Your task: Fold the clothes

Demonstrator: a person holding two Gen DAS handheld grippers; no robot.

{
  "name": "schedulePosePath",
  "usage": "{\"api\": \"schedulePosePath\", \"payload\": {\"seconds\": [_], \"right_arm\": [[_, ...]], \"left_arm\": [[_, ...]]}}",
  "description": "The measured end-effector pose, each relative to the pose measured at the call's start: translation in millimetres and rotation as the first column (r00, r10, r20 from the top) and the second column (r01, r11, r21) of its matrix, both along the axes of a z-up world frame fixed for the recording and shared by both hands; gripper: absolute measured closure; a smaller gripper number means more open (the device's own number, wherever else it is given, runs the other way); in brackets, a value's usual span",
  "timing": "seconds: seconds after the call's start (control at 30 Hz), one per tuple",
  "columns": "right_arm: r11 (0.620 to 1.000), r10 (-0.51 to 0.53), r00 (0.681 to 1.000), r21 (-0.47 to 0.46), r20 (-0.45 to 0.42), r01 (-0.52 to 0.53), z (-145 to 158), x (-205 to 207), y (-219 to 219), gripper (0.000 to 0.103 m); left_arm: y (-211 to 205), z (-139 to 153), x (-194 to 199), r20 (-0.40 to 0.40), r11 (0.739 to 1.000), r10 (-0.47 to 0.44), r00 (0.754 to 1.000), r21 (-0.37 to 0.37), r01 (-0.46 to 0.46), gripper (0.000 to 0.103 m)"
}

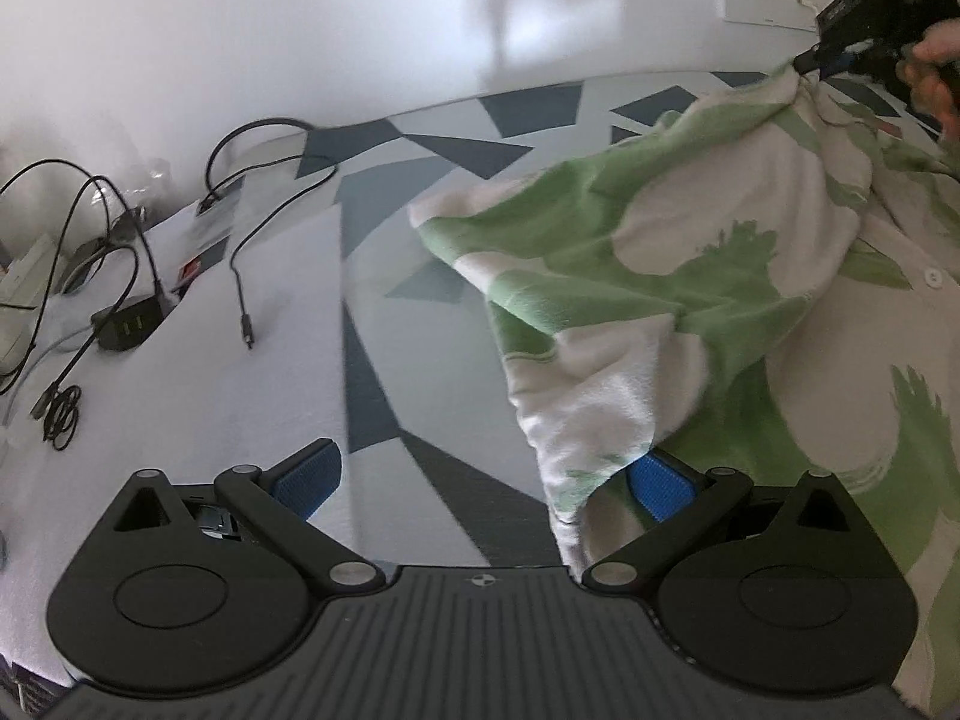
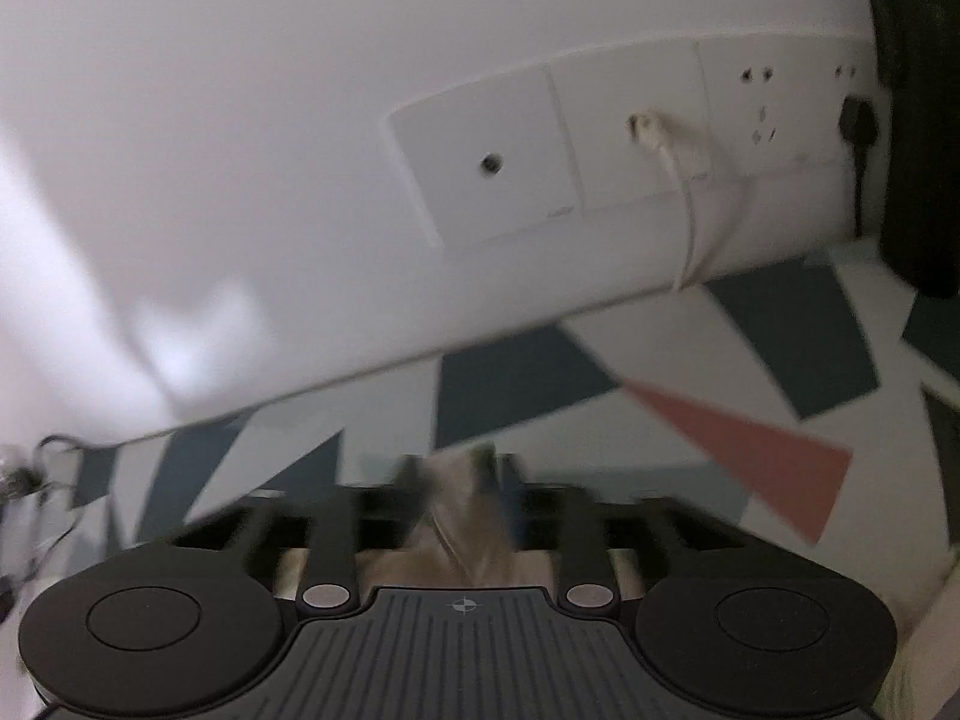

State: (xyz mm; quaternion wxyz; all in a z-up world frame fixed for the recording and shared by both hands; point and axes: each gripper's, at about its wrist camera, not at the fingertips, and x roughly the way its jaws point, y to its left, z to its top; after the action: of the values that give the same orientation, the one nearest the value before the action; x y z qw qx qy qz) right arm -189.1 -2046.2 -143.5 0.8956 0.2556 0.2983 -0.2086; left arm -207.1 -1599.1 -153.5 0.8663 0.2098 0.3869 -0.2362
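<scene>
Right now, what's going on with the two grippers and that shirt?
Left gripper open, shirt draped over one finger. Right gripper shut on shirt, lifting a bunch of it. Cables and charger lie left, clear of the shirt.

1. A plain white wall (image 1: 300, 30) fills the back of both views, with a soft bright patch of light (image 1: 558, 18) on it.
2. A row of white socket plates (image 2: 600, 144) is set in the wall; a white cable (image 2: 690, 204) and a black plug (image 2: 858, 120) are plugged in.
3. The surface below carries a geometric-print cover (image 1: 372, 276) in grey, dark blue-grey and white, with one salmon triangle (image 2: 762, 462).
4. At the left, black cables (image 1: 240, 258) and a black charger block (image 1: 129, 324) lie on a white cloth (image 1: 198, 396).
</scene>
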Motion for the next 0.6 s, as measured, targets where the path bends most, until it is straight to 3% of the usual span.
{"api": "schedulePosePath", "payload": {"seconds": [0.1, 0.23, 0.33, 0.47, 0.6], "right_arm": [[0.999, -0.028, 0.999, 0.037, 0.037, 0.026, 9, -17, -12, 0.060], [0.980, -0.004, 0.997, 0.198, 0.082, -0.012, 10, -63, -18, 0.060], [0.944, 0.007, 0.997, 0.329, 0.072, -0.030, -7, -91, -10, 0.062], [0.908, -0.037, 0.999, 0.419, 0.033, 0.020, -37, -96, 2, 0.068], [0.894, -0.084, 0.995, 0.444, 0.056, 0.051, -51, -86, 9, 0.073]], "left_arm": [[2, 2, -1, 0.024, 0.999, 0.020, 0.999, 0.025, -0.021, 0.000], [8, 3, 3, 0.024, 0.998, 0.057, 0.998, 0.018, -0.058, 0.000], [11, 1, 5, 0.011, 0.997, 0.081, 0.997, -0.004, -0.081, 0.000], [11, 1, 3, 0.031, 0.995, 0.101, 0.994, -0.001, -0.101, 0.000], [11, 1, 5, 0.040, 0.993, 0.119, 0.992, 0.008, -0.119, 0.000]]}}
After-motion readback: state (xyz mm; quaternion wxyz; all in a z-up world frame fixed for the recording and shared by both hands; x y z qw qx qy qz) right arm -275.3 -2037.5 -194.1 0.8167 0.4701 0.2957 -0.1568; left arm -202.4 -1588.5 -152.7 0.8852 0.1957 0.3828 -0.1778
